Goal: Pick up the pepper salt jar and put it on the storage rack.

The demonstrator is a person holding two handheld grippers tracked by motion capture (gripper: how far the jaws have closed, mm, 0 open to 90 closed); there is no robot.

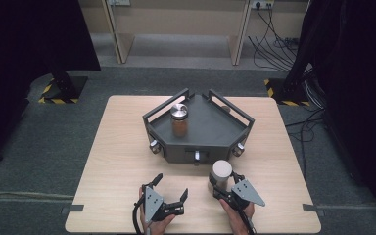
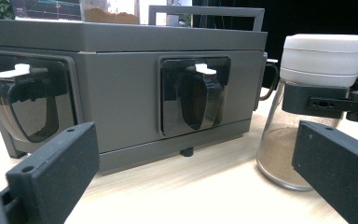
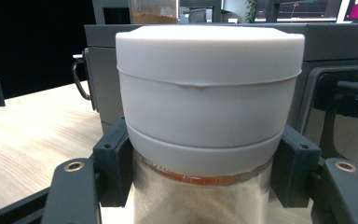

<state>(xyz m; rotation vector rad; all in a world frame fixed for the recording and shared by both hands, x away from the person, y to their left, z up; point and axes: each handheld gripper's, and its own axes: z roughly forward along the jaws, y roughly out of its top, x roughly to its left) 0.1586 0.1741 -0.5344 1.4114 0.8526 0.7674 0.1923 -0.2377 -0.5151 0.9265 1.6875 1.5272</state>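
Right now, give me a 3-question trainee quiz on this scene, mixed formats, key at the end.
1. True or false: the right gripper is shut on the white-capped jar.
2. The silver-lidded jar stands: A) on the bare table B) on top of the grey rack C) in the left gripper.
3. Fill in: the left gripper's jaws are ____, holding nothing.

Key
1. True; its jaws clamp the jar just under the cap.
2. B.
3. Open.

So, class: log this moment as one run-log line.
left tool: open, empty | right tool: shut on white-lidded jar | grey rack: holds silver-lidded jar
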